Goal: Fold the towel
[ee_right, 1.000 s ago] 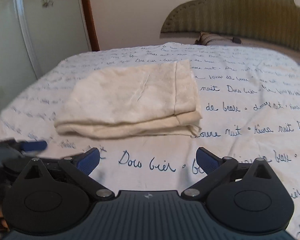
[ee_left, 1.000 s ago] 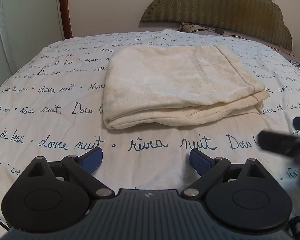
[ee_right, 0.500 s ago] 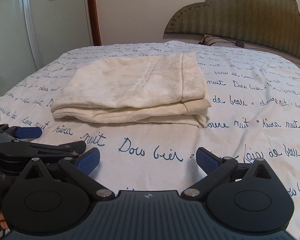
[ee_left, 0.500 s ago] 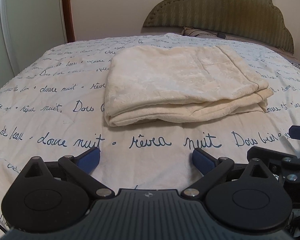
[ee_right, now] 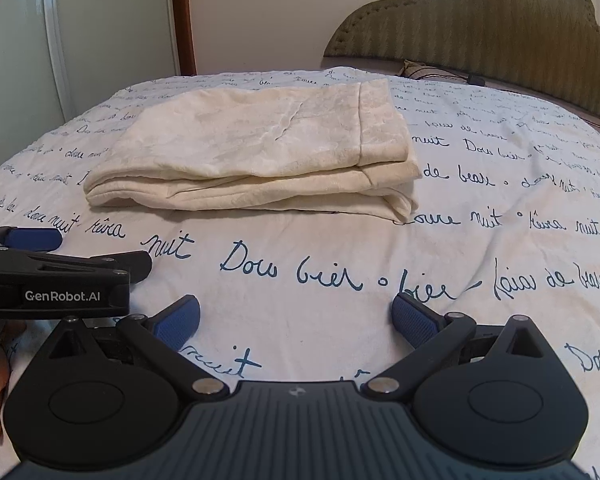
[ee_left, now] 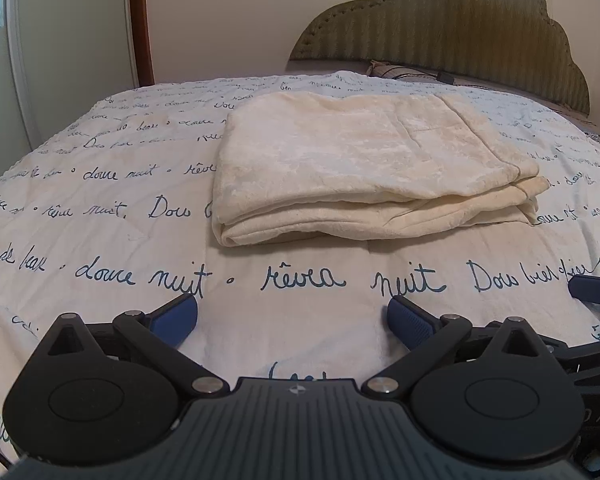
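- Left tongs (ee_left: 292, 316): at the lower middle of the left wrist view, blue pads spread wide over bare bedspread (ee_left: 100, 208), nothing between them. Their jaws have just been opening the last little way, onto nothing.
- Towel (ee_left: 364, 160): cream, already doubled into a thick stack, lying flat at the centre of the left wrist view, well apart from both tongs and touched by neither.
- Its long axis runs left to right across the frame. The rounded, closed fold sits at the left end; the layered open edges face the camera, and the seamed hem lies at the right end.
- Right tongs (ee_right: 296, 316): lower middle of the right wrist view, also spread wide and empty, with the towel's right corner up and slightly left of them.
- Risks, as I judge them: a pinch at the near edge may catch only the top layer and peel the stack open.
- The soft bedspread could be gathered into the grip too.
- If the two ends are lifted unevenly, the next fold would skew.
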A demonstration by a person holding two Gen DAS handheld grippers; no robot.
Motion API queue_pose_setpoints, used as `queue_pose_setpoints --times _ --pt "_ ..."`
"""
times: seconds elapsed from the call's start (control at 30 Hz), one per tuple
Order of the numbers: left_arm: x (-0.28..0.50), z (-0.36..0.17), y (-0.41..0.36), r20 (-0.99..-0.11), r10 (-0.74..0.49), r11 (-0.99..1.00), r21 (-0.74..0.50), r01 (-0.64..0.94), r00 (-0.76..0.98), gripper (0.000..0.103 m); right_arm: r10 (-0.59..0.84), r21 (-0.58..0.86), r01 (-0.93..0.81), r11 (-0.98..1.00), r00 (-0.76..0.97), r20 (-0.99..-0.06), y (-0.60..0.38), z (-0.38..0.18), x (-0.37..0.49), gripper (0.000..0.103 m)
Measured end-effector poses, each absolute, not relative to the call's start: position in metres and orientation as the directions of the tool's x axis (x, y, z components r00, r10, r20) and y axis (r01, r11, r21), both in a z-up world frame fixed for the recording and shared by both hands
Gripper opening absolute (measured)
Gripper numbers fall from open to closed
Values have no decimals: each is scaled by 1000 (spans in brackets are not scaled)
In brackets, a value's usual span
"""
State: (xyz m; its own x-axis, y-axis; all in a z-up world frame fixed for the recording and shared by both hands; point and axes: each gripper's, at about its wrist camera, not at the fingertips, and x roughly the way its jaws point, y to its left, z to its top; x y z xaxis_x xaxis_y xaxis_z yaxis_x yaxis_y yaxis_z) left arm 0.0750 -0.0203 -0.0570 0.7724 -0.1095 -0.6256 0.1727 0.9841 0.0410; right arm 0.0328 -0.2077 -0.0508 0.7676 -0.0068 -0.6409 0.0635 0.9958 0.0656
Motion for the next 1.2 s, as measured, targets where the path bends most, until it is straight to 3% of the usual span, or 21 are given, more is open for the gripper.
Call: queue_pose_setpoints --times 0.83,0.97,1.2 --pt "76 -59 -18 -628 -117 985 22 168 770 103 5 136 115 984 745 -666 -214 -40 37 103" --pt "77 -59 -17 -628 -118 985 21 169 769 103 65 244 122 962 767 -638 -220 -20 27 103" --pt "77 -59 -17 -628 -119 985 21 169 769 103 93 259 68 964 821 -563 -216 22 10 103"
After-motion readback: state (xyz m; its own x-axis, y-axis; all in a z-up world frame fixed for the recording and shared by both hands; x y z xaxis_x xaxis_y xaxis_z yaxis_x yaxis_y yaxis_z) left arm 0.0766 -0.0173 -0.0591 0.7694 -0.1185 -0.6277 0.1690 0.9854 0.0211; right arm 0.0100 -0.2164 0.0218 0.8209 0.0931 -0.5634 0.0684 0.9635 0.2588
